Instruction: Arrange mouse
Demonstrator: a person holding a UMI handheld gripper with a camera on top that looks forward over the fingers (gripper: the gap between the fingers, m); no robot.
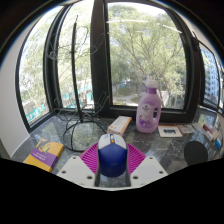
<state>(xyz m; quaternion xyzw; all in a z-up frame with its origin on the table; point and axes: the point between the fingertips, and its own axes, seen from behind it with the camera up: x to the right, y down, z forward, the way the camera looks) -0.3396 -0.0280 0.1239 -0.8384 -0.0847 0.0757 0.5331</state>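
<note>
The gripper (pixel 112 168) holds a blue-and-white computer mouse (pixel 112 157) between its two fingers — the pink pads (pixel 91 158) press against its sides at 9 and 3 o'clock, so the mouse is clasped, its rounded blue back facing the camera. Whether its underside touches the surface cannot be told.

Beyond the fingers lies a grey, stone-patterned worktop (pixel 95 134) running up to a window wall. At 12 o'clock from the mouse, well beyond it, a small cardboard box (pixel 120 125) lies flat. Just to the right of that, at about 1 o'clock, stands a pink-purple bottle (pixel 149 111) with a pump top, upright, near the window sill. Further toward 2 o'clock a small white card or tag (pixel 170 131) lies on the worktop, and past it, at the far right, some coloured packets (pixel 209 126) — too small to name. A dark round object (pixel 196 152) sits at 3 o'clock, apart from the gripper. At 9 o'clock a yellow-and-purple packet (pixel 45 155) lies flat. At 11 o'clock thin black wire legs of a stand (pixel 76 122) rest on the worktop, with a thin rod rising before the glass.

The room is lit by daylight through tall windows (pixel 145 50) with dark frames; outside, trees (pixel 150 40) with pale branches and green foliage.
</note>
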